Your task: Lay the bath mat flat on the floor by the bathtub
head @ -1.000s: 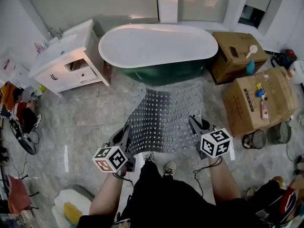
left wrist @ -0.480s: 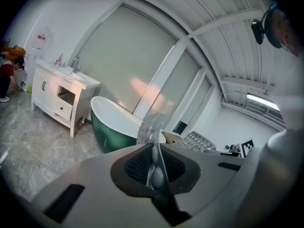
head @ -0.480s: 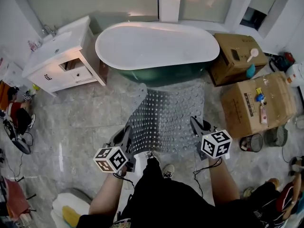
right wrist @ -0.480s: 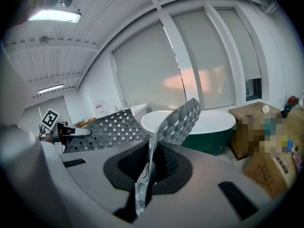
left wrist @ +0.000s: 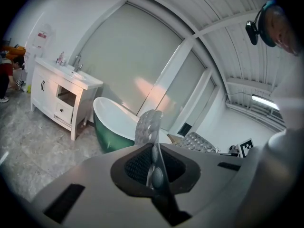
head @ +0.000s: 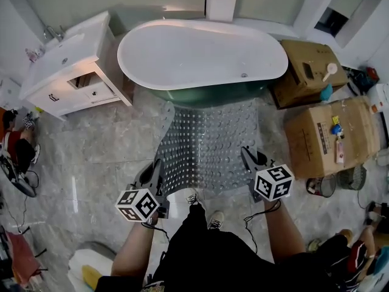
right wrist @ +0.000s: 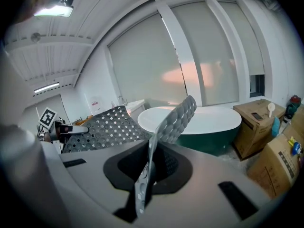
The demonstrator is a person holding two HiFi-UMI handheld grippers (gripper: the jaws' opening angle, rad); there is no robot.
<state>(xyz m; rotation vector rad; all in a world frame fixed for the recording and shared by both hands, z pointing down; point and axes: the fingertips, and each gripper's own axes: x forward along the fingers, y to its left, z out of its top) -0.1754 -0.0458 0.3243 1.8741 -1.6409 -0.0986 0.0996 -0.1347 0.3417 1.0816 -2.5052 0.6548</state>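
A grey bath mat with rows of holes hangs stretched between my two grippers, its far edge reaching the floor at the foot of the green-and-white bathtub. My left gripper is shut on the mat's near left corner, and my right gripper is shut on its near right corner. In the left gripper view the mat's edge runs pinched between the jaws of my left gripper. The right gripper view shows the mat clamped in my right gripper the same way, with the tub beyond.
A white vanity cabinet stands left of the tub. Two cardboard boxes sit to the right, with small baskets beside them. My feet are just behind the mat. A white object lies at the lower left.
The mat has dropped lower and spread out further toward the tub. Both grippers have kept their hold and shifted slightly downward.
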